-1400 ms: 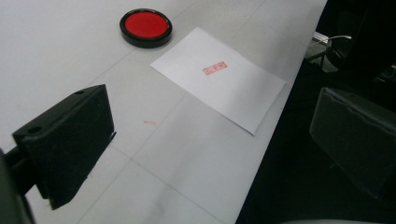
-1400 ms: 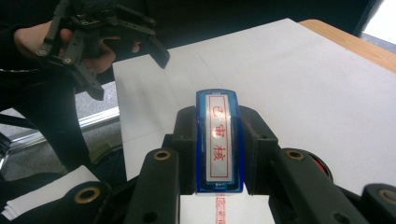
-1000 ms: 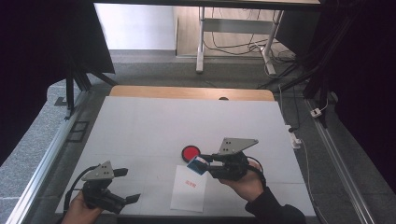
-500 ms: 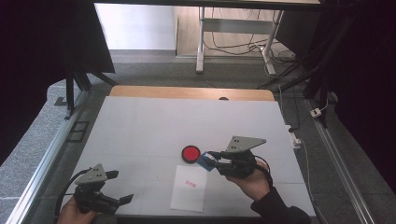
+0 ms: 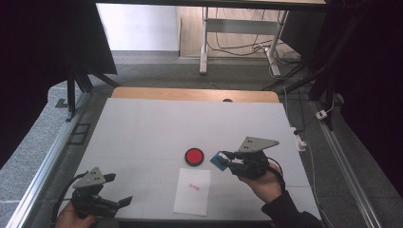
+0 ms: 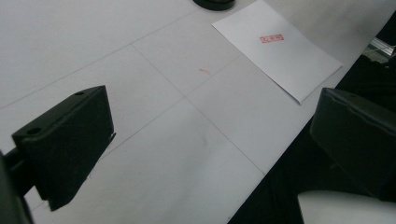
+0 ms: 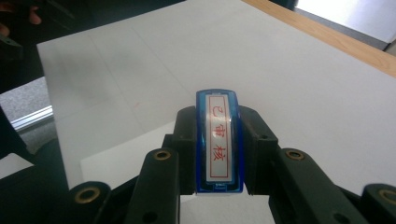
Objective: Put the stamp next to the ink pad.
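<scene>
Stamp [image 7: 219, 140], a small blue hard-plastic block with a red-lettered label, looks light, stiff and a little slick; its flat long sides are the place to grip. Right gripper [image 5: 227, 160] clamps exactly there, low centre-right of the high view, between ink pad [image 5: 194, 156] and stamped paper [image 5: 192, 191]. Left gripper [image 5: 119, 202] stands wide, empty, lower left.

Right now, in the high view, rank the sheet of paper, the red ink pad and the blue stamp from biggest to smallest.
1. Sheet of paper, plainly the largest.
2. Red ink pad.
3. Blue stamp, clamped in the right gripper and partly hidden by its jaws, so it may be larger than it looks.
</scene>
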### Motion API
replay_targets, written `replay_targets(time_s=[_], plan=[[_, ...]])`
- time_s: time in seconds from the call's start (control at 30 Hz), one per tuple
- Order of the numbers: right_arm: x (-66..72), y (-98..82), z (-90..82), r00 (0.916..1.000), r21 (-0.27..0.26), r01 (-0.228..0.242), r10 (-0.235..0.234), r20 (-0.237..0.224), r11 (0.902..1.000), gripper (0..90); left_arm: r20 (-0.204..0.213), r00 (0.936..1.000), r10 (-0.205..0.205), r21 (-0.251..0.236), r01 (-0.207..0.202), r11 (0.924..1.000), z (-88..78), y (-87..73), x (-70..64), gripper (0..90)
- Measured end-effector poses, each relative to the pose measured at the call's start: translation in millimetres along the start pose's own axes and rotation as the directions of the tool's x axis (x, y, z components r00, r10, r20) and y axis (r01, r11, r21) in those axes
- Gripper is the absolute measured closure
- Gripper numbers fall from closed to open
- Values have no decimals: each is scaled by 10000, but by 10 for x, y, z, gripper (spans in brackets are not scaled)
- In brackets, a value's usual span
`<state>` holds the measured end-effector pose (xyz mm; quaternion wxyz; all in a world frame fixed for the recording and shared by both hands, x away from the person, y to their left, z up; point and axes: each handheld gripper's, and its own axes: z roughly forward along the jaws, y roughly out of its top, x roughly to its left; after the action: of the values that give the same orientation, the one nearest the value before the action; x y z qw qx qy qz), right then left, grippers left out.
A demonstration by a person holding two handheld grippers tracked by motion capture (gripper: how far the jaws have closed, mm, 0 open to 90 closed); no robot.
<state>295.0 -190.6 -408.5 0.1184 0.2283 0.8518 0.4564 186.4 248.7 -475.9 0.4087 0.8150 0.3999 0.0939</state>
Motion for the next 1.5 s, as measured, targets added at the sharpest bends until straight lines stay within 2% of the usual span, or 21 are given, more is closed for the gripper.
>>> replay_targets(time_s=[0.37, 0.6, 0.83, 1.07, 1.23, 1.5], plan=[[-184, -117, -82, 9956, 247, -271, 247, 906, 9993, 716, -144, 9998, -105, 115, 107, 9999, 0, -2, -1, 0], [-308, -194, -106, 9866, 576, -416, 319, 1598, 9975, 716, -131, 9999, -91, 149, 93, 9998, 4, -1, -1, 0], [-422, -265, -88, 9776, 748, -600, 435, 2057, 9954, 715, -160, 9998, -67, 243, 71, 9997, 12, 4, -5, 0], [-508, -322, -31, 9721, 922, -799, 571, 2277, 9925, 715, -181, 9998, -44, 256, 48, 9997, 16, 5, -7, 0], [-542, -352, 26, 9674, 1131, -804, 501, 2483, 9903, 715, -170, 9998, -60, 277, 65, 9996, 17, 5, -6, 0], [-597, -404, 99, 9656, 1287, -887, 536, 2543, 9877, 715, -190, 9998, -45, 349, 52, 9994, 24, 9, -11, 5]])
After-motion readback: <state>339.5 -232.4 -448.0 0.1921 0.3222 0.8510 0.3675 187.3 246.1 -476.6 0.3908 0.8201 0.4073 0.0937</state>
